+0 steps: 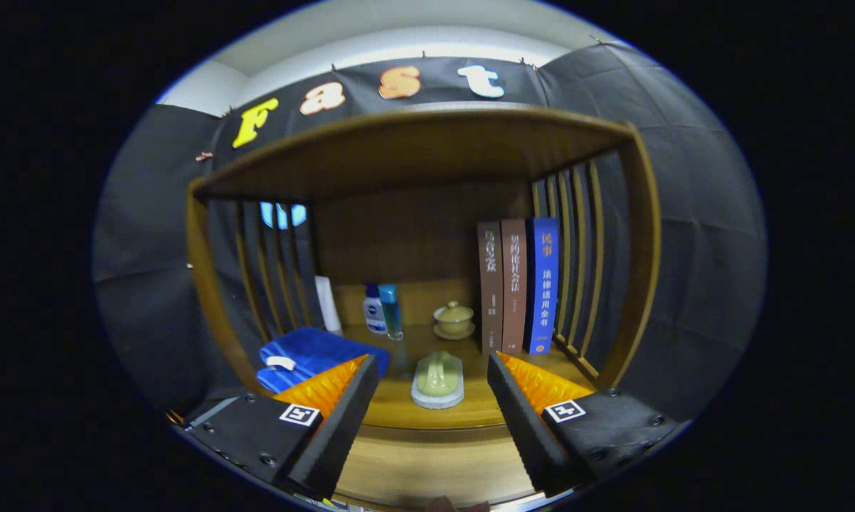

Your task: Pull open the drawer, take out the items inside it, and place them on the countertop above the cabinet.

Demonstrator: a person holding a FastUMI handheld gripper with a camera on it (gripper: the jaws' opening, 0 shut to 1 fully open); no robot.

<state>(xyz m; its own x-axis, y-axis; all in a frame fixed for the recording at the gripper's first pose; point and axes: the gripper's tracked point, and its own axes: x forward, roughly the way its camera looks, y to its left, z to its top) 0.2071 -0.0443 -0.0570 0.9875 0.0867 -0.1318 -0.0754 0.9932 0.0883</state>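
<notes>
Hovering spread and empty, the claw (433,405) faced the worktop (399,409); advancing toward twelve o'clock risked knocking the soap dish (437,380).

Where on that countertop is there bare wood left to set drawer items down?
The gripper is open, holding nothing. Free wood lies just beyond the fingers around the pale soap dish, and between the lidded cup and the books. It is crowded by the blue towel and bottles.
</notes>
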